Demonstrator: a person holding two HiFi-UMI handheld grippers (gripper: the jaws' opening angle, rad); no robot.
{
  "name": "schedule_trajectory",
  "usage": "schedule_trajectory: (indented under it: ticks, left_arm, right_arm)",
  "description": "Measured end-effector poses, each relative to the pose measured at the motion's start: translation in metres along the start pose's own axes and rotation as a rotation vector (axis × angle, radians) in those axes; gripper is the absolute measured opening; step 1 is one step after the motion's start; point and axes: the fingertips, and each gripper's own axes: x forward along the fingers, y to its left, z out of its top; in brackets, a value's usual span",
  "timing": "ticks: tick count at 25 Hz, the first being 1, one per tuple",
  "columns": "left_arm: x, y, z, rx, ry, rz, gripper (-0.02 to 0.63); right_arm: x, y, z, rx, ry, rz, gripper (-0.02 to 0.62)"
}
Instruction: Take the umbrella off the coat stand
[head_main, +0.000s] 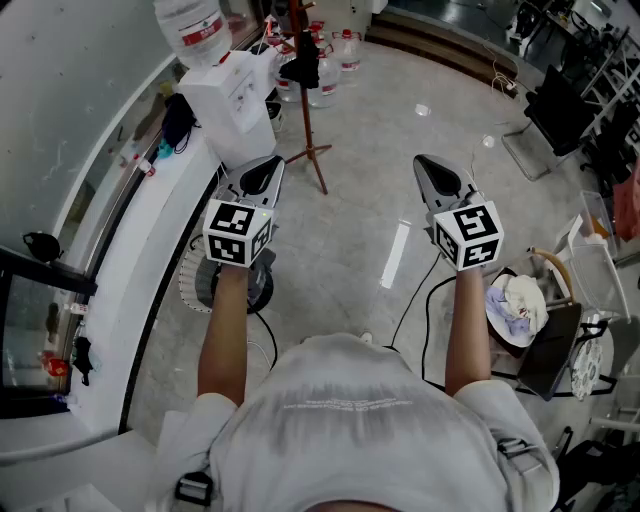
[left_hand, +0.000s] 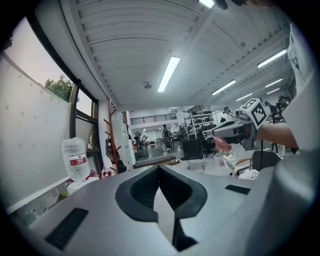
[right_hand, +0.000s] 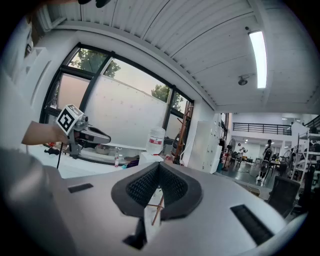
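Umbrella (head_main: 303, 68) hangs on the coat stand (head_main: 311, 135) at twelve o'clock, well ahead. My left tongs (head_main: 263, 175) and right tongs (head_main: 432, 172) are closed and empty; I'd step closer and open them before reaching.

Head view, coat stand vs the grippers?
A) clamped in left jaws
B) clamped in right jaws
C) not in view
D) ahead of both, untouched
D: the coat stand stands on the floor beside the water dispenser, beyond the left gripper and right gripper. Both pairs of jaws are shut on nothing.
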Motion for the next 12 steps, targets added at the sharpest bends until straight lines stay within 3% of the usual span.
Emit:
schedule_trajectory:
  ticks: [12]
  left_arm:
    - [0.05, -0.021, 0.008, 0.002, 0.015, 0.043, 0.015]
  right_arm:
    - [0.011, -0.061, -0.019, 0.036, -0.03, 0.014, 0.025]
